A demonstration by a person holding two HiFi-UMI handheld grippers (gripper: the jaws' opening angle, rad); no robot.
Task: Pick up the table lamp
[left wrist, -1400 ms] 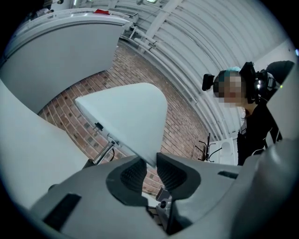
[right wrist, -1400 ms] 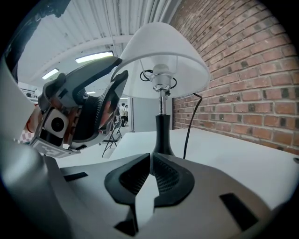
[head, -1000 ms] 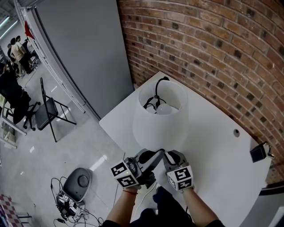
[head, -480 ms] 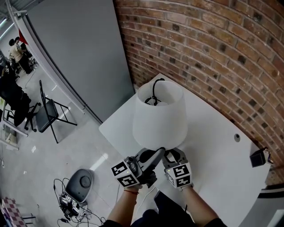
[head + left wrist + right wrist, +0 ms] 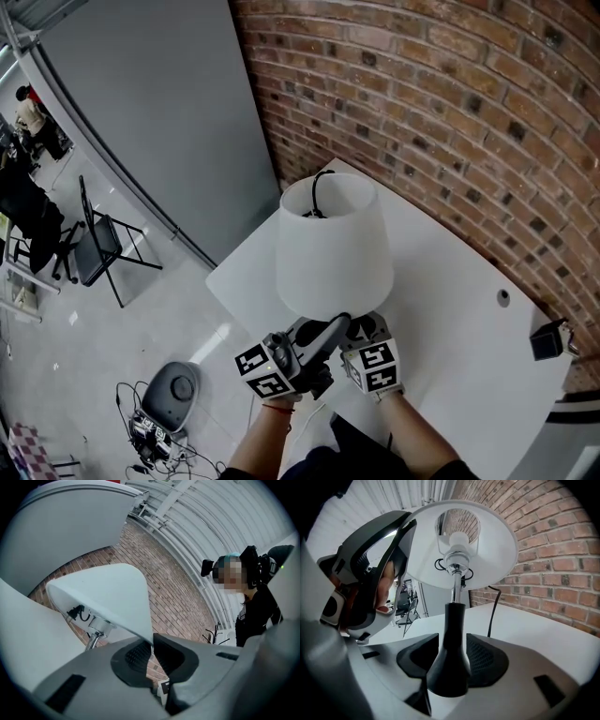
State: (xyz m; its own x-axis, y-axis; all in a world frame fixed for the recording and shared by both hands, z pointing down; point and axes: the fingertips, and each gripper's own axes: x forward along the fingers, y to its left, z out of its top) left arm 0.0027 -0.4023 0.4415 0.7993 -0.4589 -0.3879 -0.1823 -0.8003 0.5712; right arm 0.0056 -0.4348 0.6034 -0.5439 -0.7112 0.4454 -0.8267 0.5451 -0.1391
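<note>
Table lamp (image 5: 333,253): white tapered shade (image 5: 490,550); chrome stem (image 5: 455,590); black flared base (image 5: 451,656)

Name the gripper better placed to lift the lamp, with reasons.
Right. The right gripper, jaws just opening, straddles the black base, the sturdy part. The left gripper, jaws just closing, pinches only the thin lampshade rim, likely too flimsy to lift by.

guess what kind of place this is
Likely a mock room corner inside a lab or workshop hall: a brick wall and grey partition back the white table, with a folding chair and cables beyond.
</note>
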